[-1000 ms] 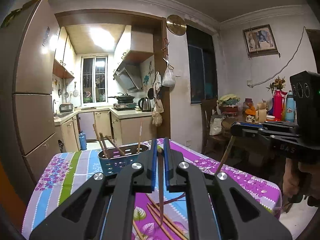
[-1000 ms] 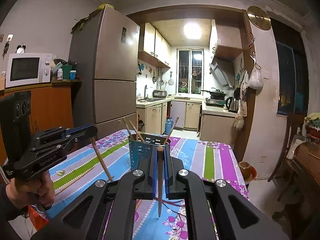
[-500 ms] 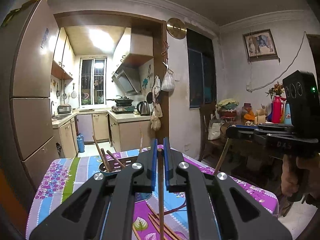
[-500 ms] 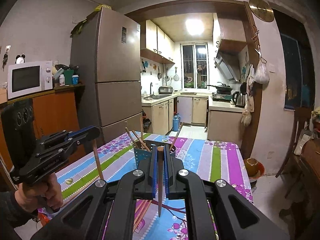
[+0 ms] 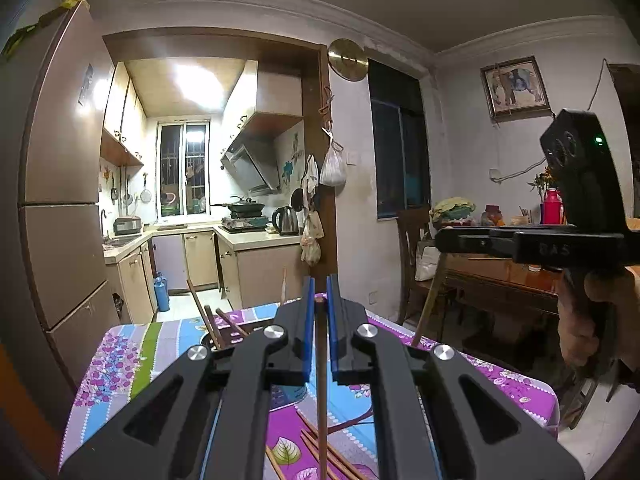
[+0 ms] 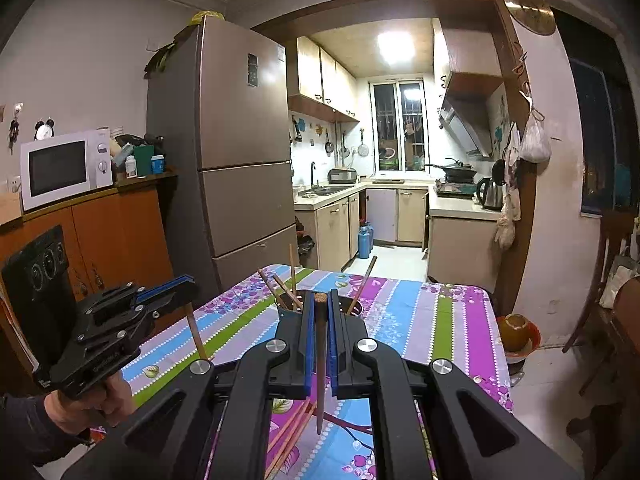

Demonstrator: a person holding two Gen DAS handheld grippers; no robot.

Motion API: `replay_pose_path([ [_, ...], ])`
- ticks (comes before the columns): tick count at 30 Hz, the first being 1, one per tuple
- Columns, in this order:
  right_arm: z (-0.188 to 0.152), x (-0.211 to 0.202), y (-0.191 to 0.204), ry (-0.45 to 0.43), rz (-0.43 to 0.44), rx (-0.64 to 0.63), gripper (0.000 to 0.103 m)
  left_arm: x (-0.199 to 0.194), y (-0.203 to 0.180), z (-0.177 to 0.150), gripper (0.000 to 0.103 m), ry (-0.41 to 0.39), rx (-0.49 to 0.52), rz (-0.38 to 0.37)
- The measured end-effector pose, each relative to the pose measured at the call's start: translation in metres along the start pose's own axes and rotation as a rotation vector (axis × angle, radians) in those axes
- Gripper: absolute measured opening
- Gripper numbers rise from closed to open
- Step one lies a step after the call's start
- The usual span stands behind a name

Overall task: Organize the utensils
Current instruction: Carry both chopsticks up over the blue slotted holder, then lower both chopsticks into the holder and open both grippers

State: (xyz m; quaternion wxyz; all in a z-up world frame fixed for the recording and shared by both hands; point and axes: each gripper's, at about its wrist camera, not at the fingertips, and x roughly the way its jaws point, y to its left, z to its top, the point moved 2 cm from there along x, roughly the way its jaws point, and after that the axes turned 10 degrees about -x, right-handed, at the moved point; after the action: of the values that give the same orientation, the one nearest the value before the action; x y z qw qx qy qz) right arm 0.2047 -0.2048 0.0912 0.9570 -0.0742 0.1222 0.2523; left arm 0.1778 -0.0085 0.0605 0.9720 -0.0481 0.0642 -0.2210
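The table (image 6: 452,320), under its striped, flowered cloth, runs away from me toward the kitchen doorway. Near the middle of it, toward the far edge, stands the blue perforated holder (image 6: 286,312), partly hidden behind my fingers, with several chopsticks (image 6: 293,268) leaning out of it at different angles. More loose chopsticks (image 5: 332,454) lie flat on the cloth toward the near edge, bunched together below my grippers.

My left gripper (image 5: 319,304) is above the table, its blue-lined fingers narrowed onto a single chopstick (image 5: 321,392) that hangs straight down between them, its blunt end level with the fingertips and its lower part running out of the bottom of the left wrist view. From the right wrist view the same gripper (image 6: 188,284) is over the left edge of the table, with its stick slanting down toward the cloth.

My right gripper (image 6: 320,300) is also pinched narrow, gripping another chopstick (image 6: 320,360) upright, thick end at the top, pointed tip hanging free above the loose ones. In the left wrist view this gripper (image 5: 442,238) hovers off the right side, and its stick tilts down toward the right edge of the table.
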Motion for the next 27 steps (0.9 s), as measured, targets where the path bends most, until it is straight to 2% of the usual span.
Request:
replay_pose_path([
  [8, 0.031, 0.014, -0.001, 0.012, 0.018, -0.027, 0.007, 0.005, 0.000, 0.025, 0.005, -0.013, 0.016, 0.003],
  [15, 0.077, 0.025, -0.003, -0.016, 0.012, -0.067, 0.007, 0.022, 0.018, 0.080, 0.005, -0.053, -0.013, 0.022],
  [22, 0.123, 0.052, -0.015, -0.038, 0.012, -0.072, 0.007, 0.047, 0.031, 0.139, 0.005, -0.136, -0.008, 0.063],
  [27, 0.140, 0.077, -0.029, -0.037, 0.013, -0.065, 0.007, 0.060, 0.046, 0.179, 0.005, -0.197, -0.014, 0.078],
])
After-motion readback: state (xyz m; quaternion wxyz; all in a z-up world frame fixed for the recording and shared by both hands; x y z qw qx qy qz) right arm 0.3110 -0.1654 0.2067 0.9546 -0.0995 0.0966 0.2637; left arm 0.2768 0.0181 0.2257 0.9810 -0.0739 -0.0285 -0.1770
